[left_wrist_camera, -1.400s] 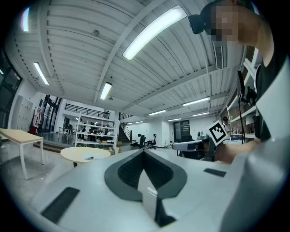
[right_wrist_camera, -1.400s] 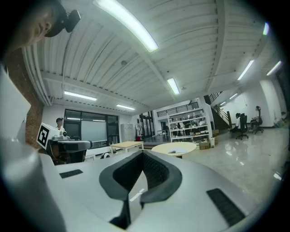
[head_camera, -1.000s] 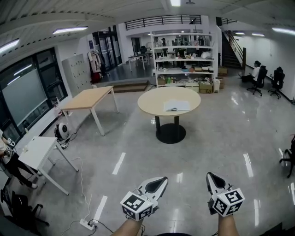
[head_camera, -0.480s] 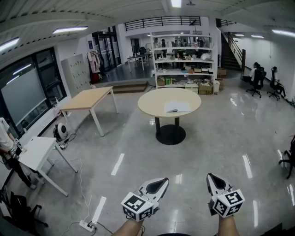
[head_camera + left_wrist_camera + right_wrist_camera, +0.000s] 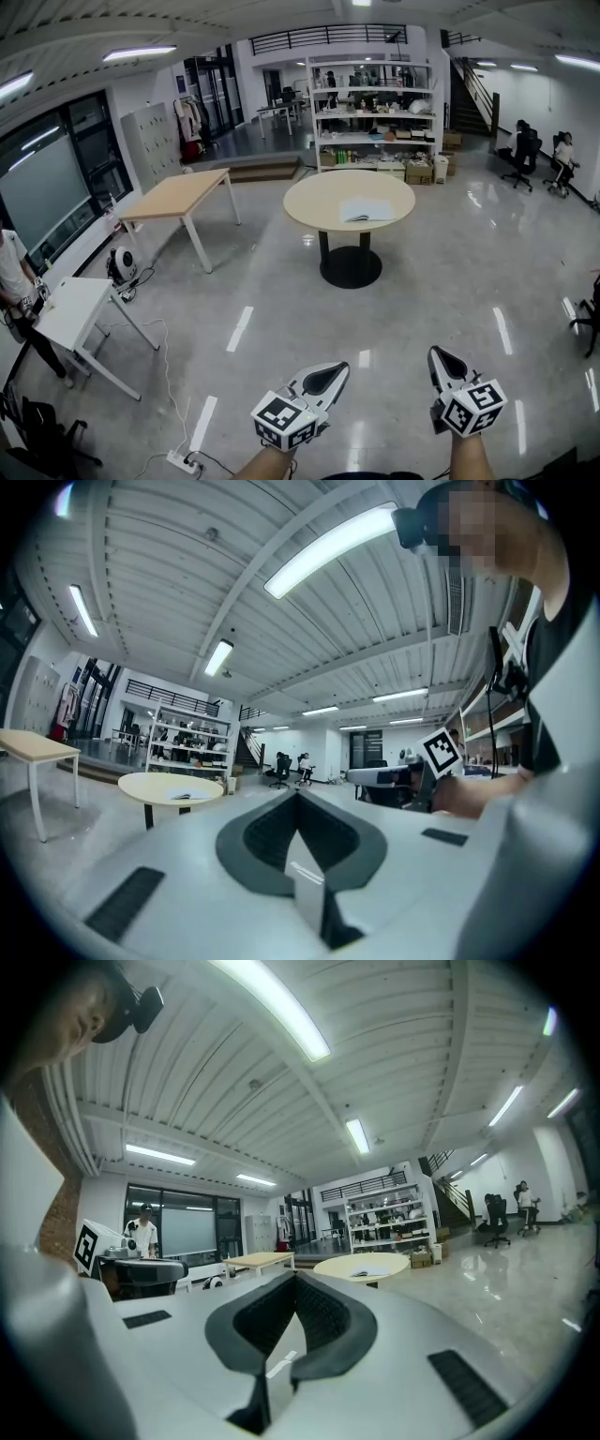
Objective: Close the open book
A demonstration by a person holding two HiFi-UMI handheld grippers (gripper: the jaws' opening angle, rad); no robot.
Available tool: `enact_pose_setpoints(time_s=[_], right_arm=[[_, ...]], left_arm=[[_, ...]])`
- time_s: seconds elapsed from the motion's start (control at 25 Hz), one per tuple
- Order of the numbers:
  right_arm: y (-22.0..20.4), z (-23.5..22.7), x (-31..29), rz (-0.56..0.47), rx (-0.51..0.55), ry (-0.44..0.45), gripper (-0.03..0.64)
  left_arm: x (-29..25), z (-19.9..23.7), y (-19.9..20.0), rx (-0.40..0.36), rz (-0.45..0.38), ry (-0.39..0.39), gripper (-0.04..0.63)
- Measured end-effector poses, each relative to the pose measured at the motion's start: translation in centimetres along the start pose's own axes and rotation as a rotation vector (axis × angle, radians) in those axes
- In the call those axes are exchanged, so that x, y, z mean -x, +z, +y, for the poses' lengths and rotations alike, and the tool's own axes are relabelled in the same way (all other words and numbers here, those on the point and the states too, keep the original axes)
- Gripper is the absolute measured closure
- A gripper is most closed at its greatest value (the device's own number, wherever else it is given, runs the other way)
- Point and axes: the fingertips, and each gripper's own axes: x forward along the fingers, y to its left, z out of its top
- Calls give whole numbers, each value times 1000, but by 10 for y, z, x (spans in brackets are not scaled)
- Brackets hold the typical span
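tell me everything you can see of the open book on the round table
The open white-paged book lies flat, pages up, on the pale round wooden table, right of centre and toward the near edge in the head view. Its two spread halves look like plain light paper. It is too far off to make out print or the cover. Only the tabletop touches it, and nothing rests on it.

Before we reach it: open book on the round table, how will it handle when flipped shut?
The open book lies flat and thin, so probably light; pages likely floppy. On the smooth round table top it may slide when pushed. Too far off to judge its binding.
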Motion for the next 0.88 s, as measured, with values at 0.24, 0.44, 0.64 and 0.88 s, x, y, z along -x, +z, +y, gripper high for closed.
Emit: enact_pose_setpoints(time_s=[0.24, 0.44, 0.64, 0.88], right_arm=[[-8, -10, -32, 26, 21, -9, 618], [1, -38, -83, 20, 14, 34, 618], [17, -87, -144, 26, 59, 87, 618], [35, -170, -205, 22, 75, 133, 617]], left_arm=[[-23, 35, -9, 31, -8, 1, 603], [-67, 76, -9, 38, -3, 25, 603], [-138, 114, 5, 21, -3, 38, 603], [-236, 151, 15, 5, 15, 65, 603]])
